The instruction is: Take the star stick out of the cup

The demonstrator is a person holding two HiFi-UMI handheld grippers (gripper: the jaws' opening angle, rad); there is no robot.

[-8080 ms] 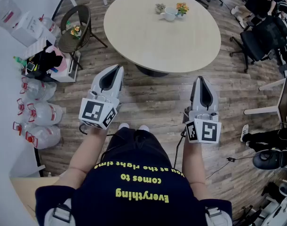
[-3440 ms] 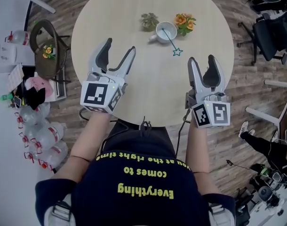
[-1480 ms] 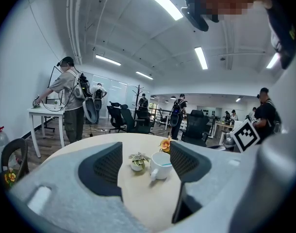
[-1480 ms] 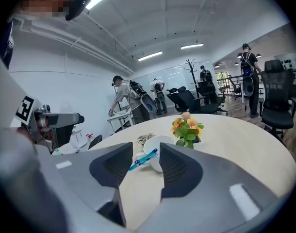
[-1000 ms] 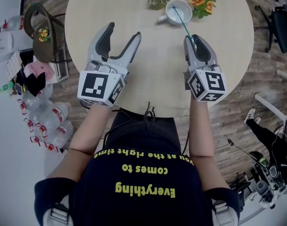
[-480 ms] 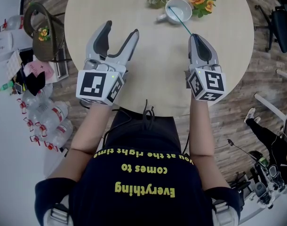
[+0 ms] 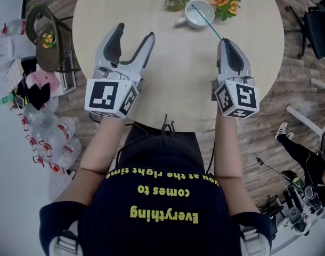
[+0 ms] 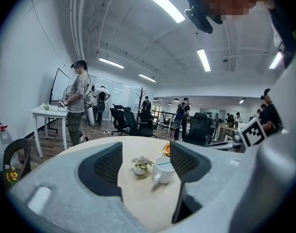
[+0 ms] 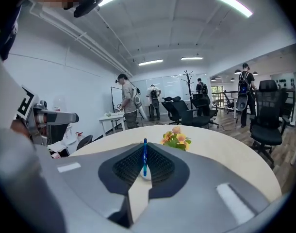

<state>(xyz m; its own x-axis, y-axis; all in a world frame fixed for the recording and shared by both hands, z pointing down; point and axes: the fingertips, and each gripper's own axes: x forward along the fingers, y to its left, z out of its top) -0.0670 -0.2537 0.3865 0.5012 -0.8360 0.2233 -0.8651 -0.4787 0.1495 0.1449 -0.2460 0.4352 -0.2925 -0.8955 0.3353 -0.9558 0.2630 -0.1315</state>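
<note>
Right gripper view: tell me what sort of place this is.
Probably an open-plan office: black swivel chairs, a white desk by the wall, and strip lights on the ceiling.

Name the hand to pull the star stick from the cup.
Right: the right gripper has just closed on the star stick, its far end in the cup; the left gripper is open and empty.
</note>
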